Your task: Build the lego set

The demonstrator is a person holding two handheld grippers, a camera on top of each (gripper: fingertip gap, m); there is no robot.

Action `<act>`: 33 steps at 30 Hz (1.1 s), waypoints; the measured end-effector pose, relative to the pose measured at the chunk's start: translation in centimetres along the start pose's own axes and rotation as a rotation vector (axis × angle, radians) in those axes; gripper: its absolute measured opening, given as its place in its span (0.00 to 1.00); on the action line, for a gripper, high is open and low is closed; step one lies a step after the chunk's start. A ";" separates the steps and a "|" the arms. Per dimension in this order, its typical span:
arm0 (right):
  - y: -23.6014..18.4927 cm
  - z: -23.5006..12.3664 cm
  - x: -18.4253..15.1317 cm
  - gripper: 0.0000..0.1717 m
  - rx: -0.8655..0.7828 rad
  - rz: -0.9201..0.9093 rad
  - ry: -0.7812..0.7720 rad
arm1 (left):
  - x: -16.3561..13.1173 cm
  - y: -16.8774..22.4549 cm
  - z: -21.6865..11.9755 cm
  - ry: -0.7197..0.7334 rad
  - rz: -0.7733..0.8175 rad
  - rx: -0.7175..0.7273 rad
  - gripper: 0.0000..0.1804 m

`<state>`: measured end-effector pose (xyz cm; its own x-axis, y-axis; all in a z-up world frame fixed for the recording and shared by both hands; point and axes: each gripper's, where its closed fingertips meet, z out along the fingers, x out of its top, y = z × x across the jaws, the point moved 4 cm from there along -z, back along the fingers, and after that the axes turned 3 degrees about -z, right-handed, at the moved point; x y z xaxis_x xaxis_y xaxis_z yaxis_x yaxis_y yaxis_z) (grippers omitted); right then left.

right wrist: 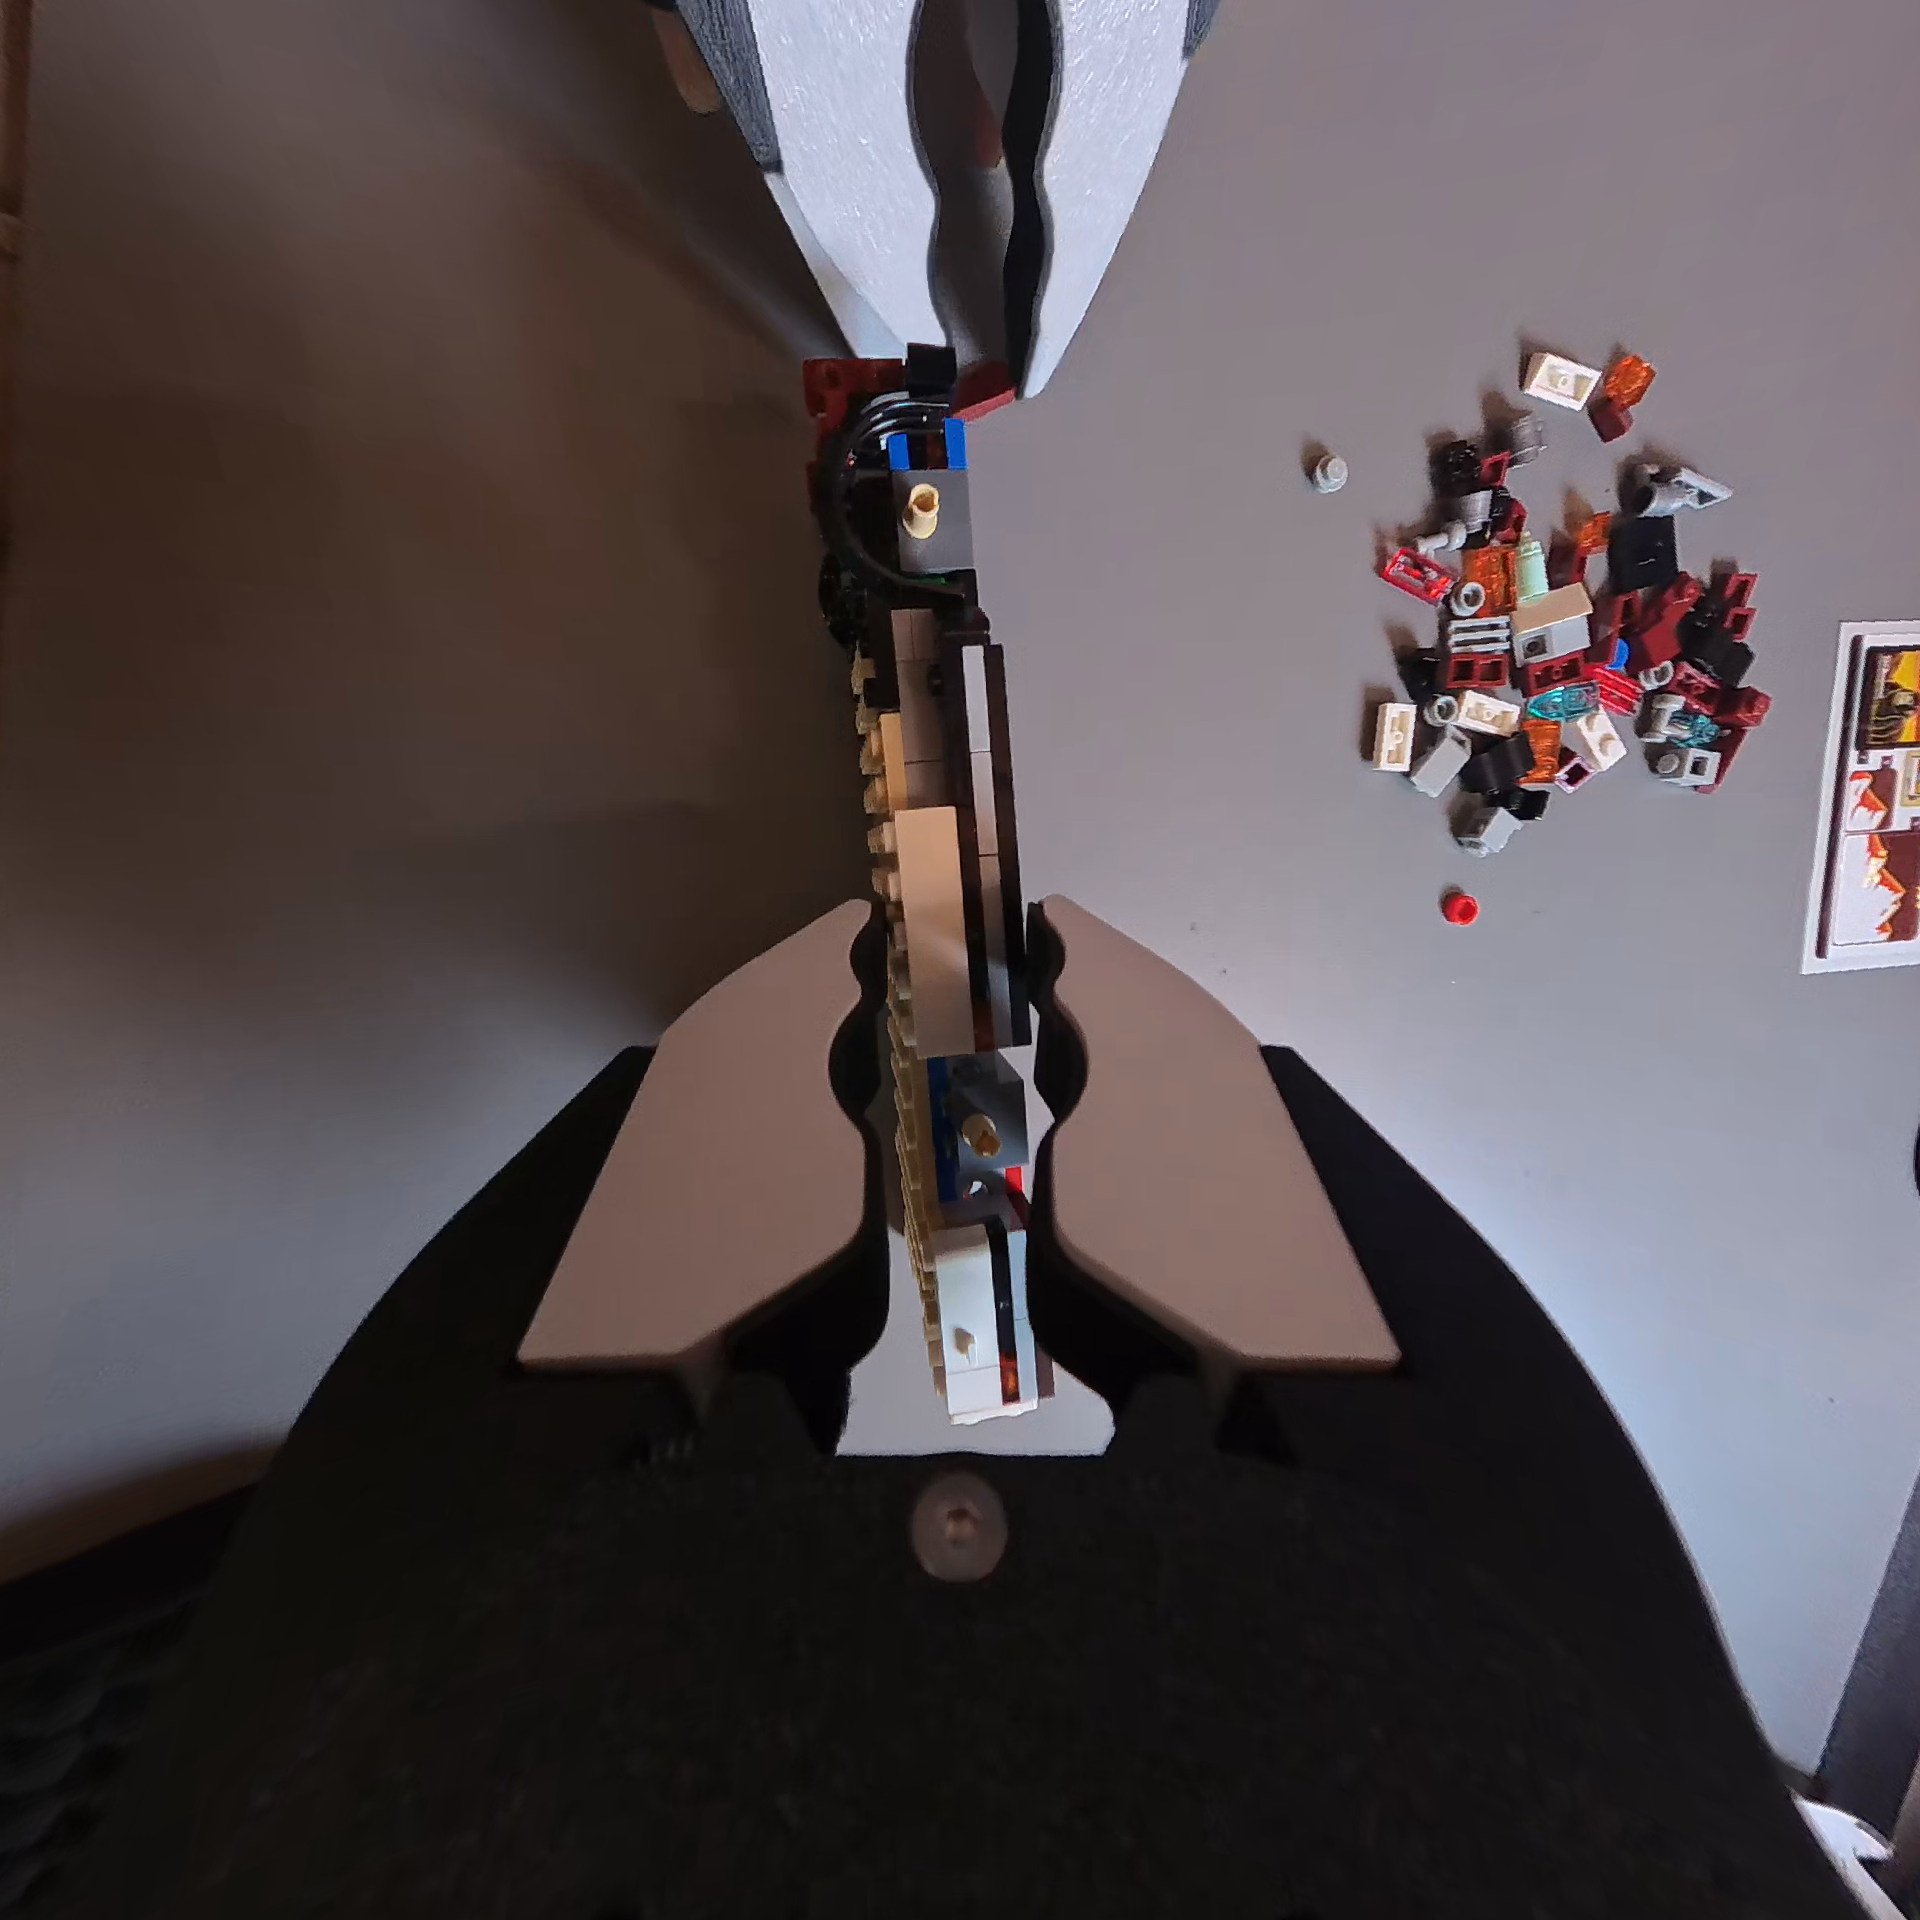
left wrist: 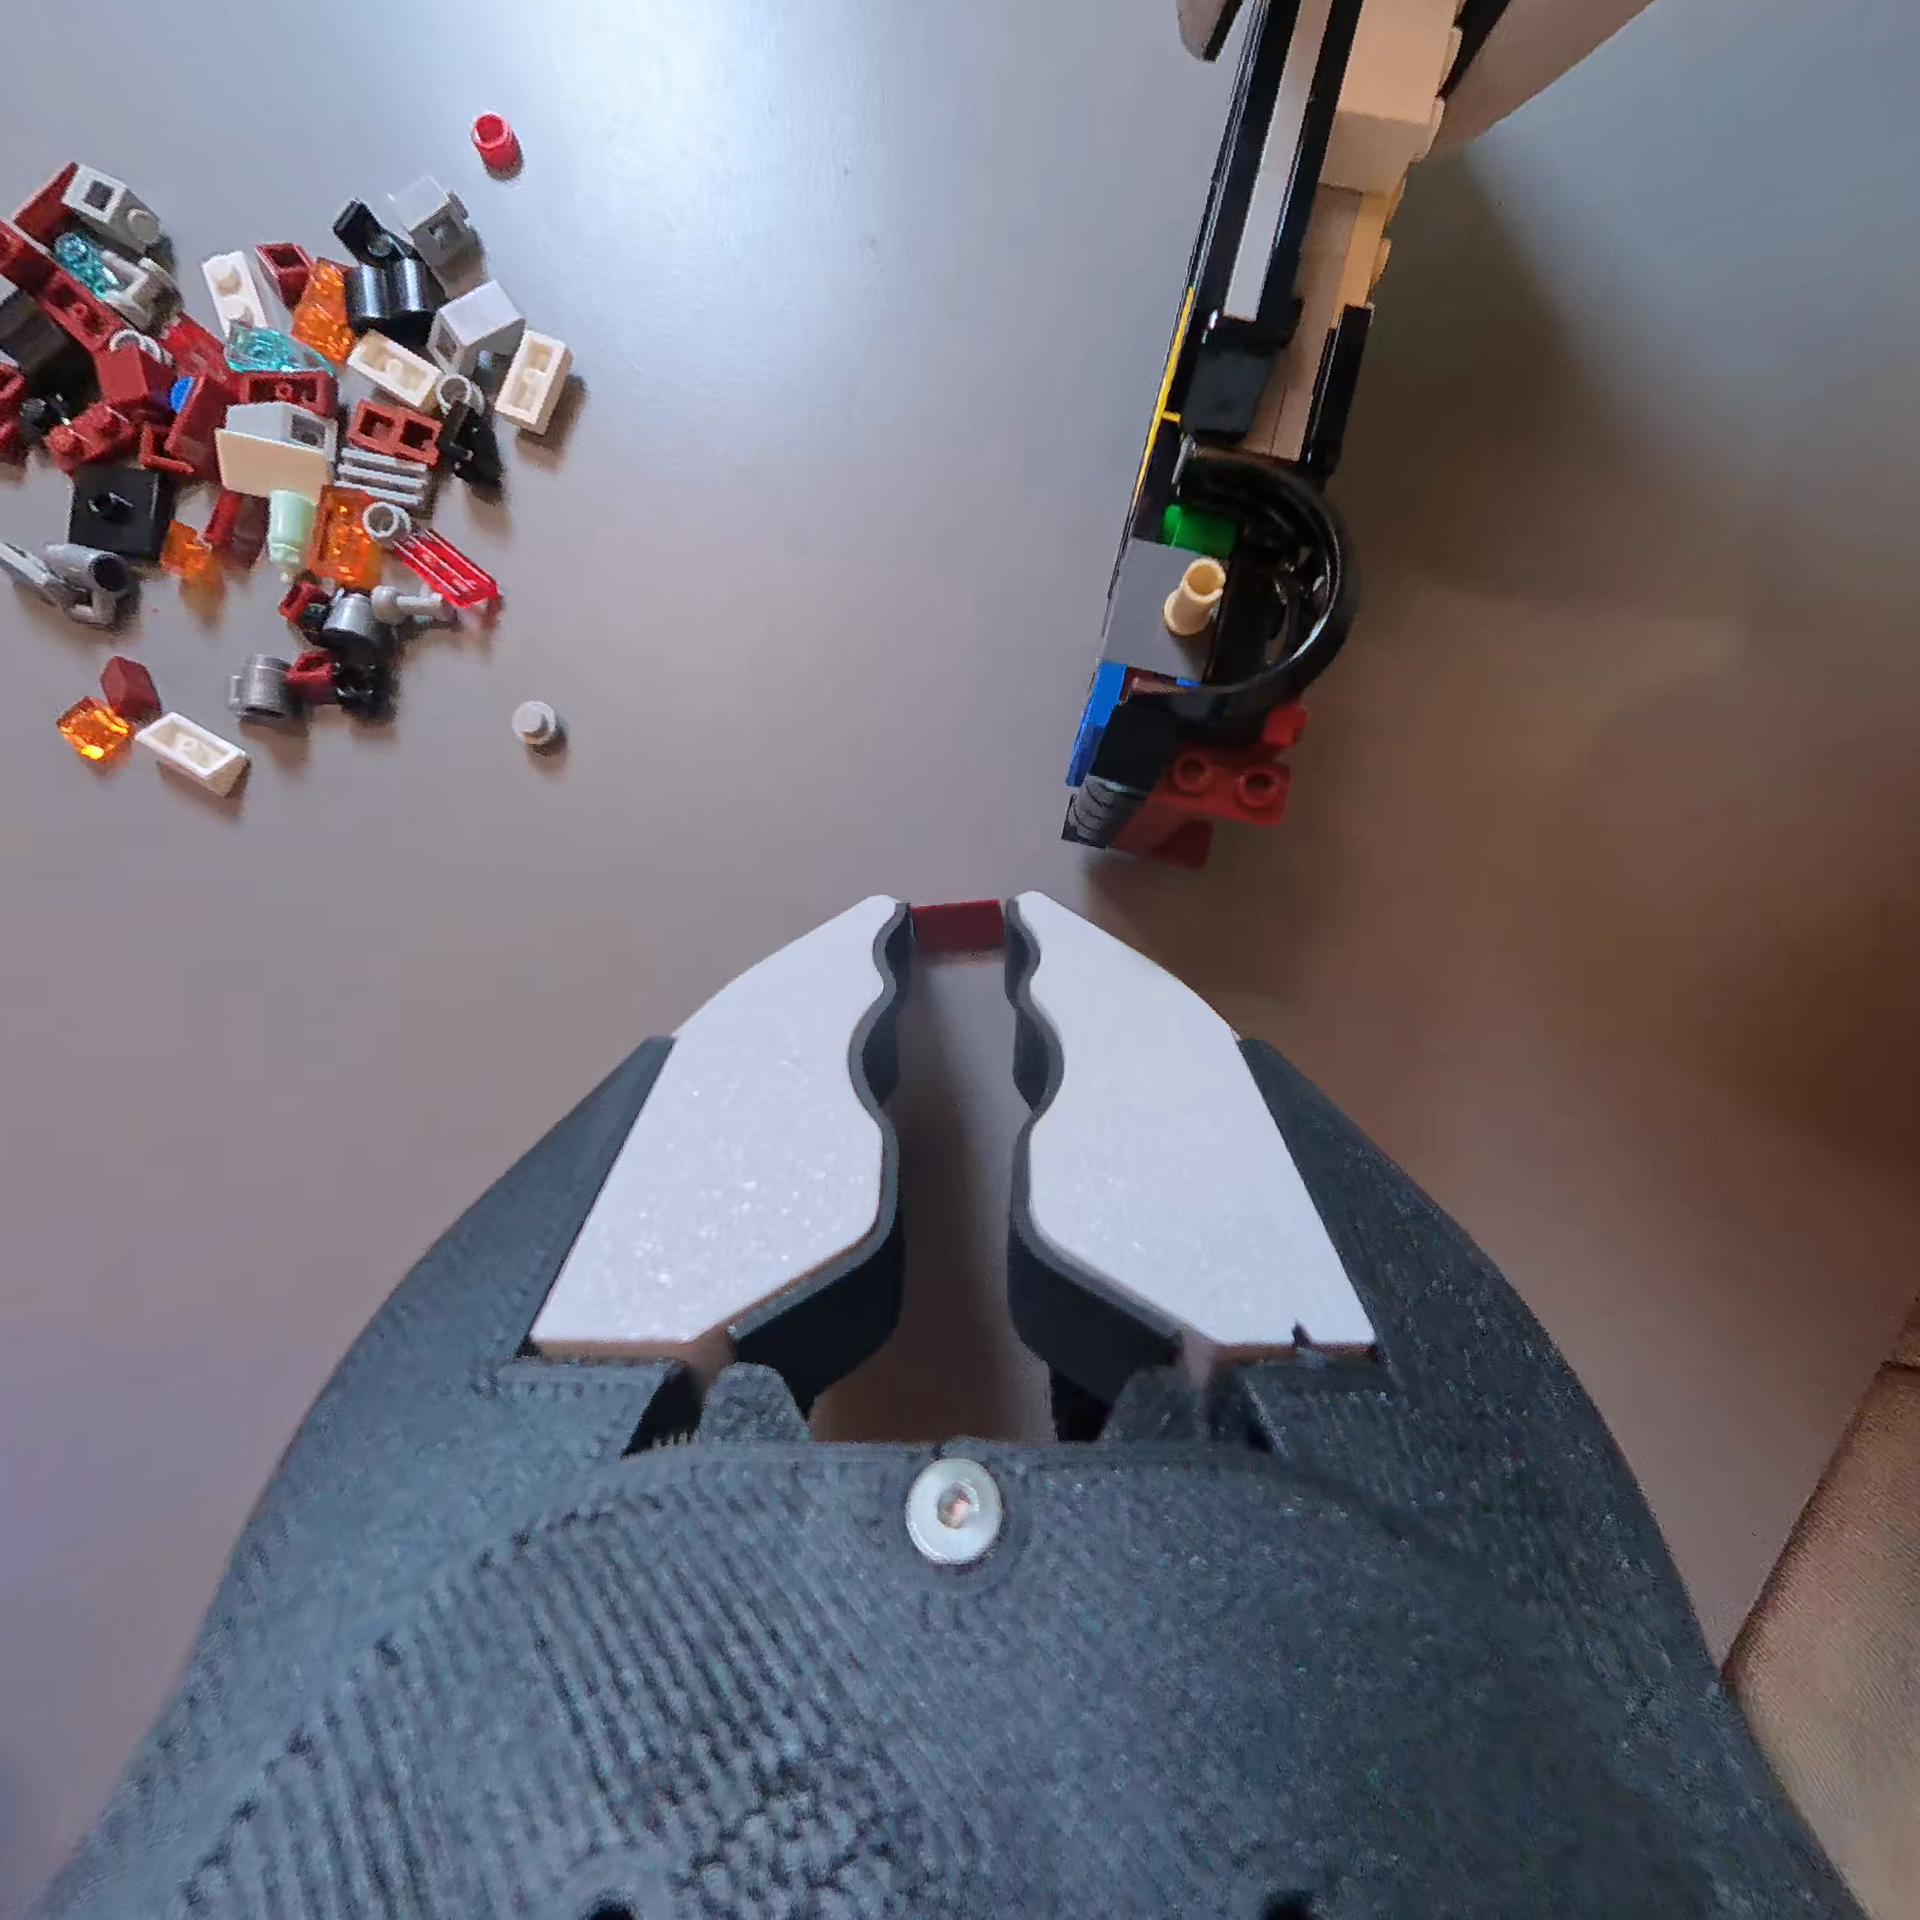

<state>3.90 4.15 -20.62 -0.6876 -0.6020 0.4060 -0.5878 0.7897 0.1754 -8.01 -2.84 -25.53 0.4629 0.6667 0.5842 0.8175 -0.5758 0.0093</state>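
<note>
A: Left wrist view: left gripper (left wrist: 957,920) low over a grey table (left wrist: 779,520), fingers (left wrist: 790,1091) nearly together, pinching a small dark red brick (left wrist: 957,925) right at the tips, both pads pressed on its ends.

B: And around it?

A: At 1 o'clock, near the tips but apart, the near end of a long brick model (left wrist: 1216,644), on edge, running away toward 12 o'clock: red, blue and black parts at the near end, a black ring, a green bit, a tan peg. At 10 o'clock, well apart, a pile of loose bricks (left wrist: 260,416): dark red, white, grey, black, clear orange. A lone grey stud (left wrist: 537,722) beside the pile, a red stud (left wrist: 497,140) beyond it.

B: Right wrist view?

A: Right gripper (right wrist: 951,925) closed partway on the model (right wrist: 951,914), lengthwise between the fingers (right wrist: 727,1122). Right pad pressed on the black side; left pad against the tan studded side, probably touching, though dim there. Left gripper (right wrist: 987,390) at 12 o'clock, tips at the model's far end, red brick (right wrist: 987,390) just beside it. Pile (right wrist: 1558,644) at 2 o'clock, a printed sheet (right wrist: 1870,800) at 3 o'clock on the edge.
</note>
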 end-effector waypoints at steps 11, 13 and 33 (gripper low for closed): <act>0.0 0.7 0.2 0.15 0.014 -0.010 -0.014 | 1.2 0.1 -2.9 0.175 0.113 -0.082 0.09; 0.1 0.9 0.2 0.15 0.019 -0.015 -0.012 | 1.8 0.7 -4.1 0.225 0.125 -0.136 0.09; 0.6 1.4 0.8 0.14 0.059 -0.001 -0.006 | 2.5 2.3 -3.7 0.271 0.300 -0.033 0.09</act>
<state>2.40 3.94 -21.43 -0.6892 -0.6038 0.4005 -0.6127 0.7807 0.1228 -6.26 -4.26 -21.01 0.5685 0.3205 0.7577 0.6466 -0.7435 -0.1707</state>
